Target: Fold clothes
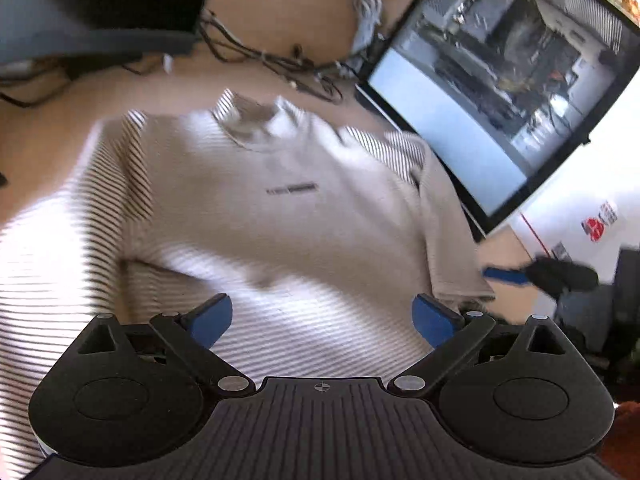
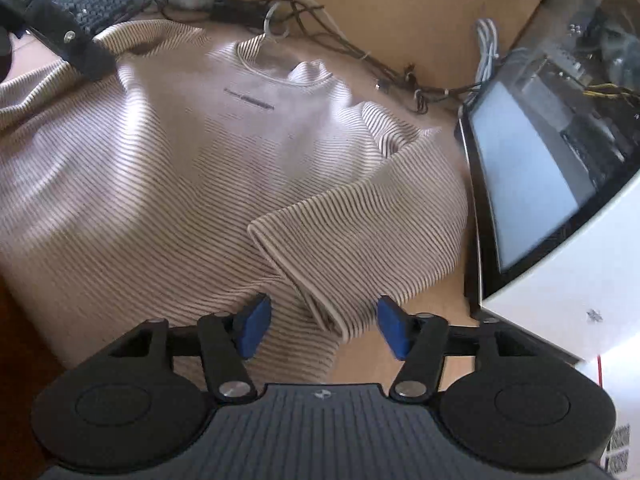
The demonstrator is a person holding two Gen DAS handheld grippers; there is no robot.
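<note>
Sweater (image 2: 180, 168) lies spread, 1 sleeve (image 2: 360, 232) folded in at 3 o'clock. Left gripper (image 1: 322, 320) and right gripper (image 2: 324, 326) both gape, empty. Risk: sleeve cuff slips, fold unravels.

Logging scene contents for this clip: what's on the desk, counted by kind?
Striped shirt: 1
Glass-sided computer case: 1
Keyboard: 1
Cable tangle: 1
Handheld tools: 2, left tool and right tool, both open
Total: 6
</note>
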